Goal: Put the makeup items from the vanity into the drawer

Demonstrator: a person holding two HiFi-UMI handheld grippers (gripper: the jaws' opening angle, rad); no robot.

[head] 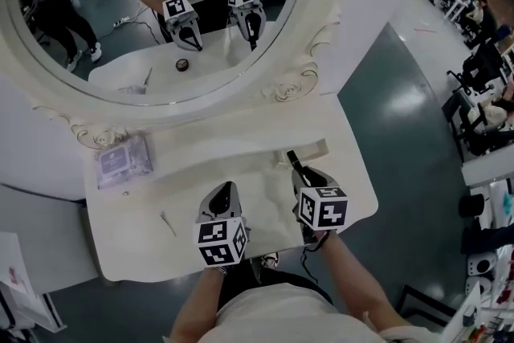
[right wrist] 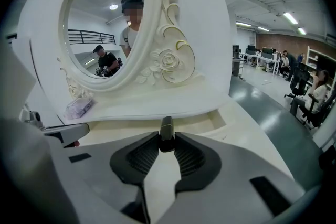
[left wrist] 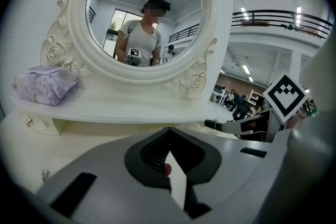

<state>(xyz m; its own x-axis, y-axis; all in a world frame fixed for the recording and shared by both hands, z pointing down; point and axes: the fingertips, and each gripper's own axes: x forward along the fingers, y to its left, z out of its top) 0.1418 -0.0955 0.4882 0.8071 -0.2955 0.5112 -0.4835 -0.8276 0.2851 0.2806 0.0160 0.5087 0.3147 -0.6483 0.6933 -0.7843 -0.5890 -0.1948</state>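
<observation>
The right tongs point(right wrist: 167, 141) grip one dark tube point(right wrist: 167, 128), held upright over the vanity top point(head: 241, 189) at centre right in the head view. The left tongs point(left wrist: 169, 144) are pinched on one small red item point(left wrist: 166, 169). One thin stick point(head: 168, 223) lies at lower left. One purple pack point(head: 122, 161) sits on the shelf below the one round mirror point(head: 313, 20).

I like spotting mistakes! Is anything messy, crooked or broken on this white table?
Nothing looks spilled or broken. Only a thin stick lies slanted, all alone, on the vanity top near its left front corner.
</observation>
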